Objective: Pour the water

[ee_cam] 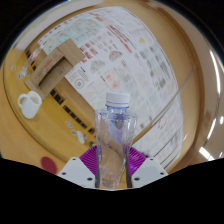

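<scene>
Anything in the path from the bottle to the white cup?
Nothing visible blocks it. The bottle stands upright between the tongs, cap on. The white cup sits apart, beyond the tongs on the wooden table; only bare tabletop and the edge of the printed sheet lie between them.

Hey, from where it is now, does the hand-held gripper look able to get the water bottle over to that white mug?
Probably yes. The hand-held gripper has the capped water bottle between its fingers, and only flat printed sheets lie near the white mug.
</scene>
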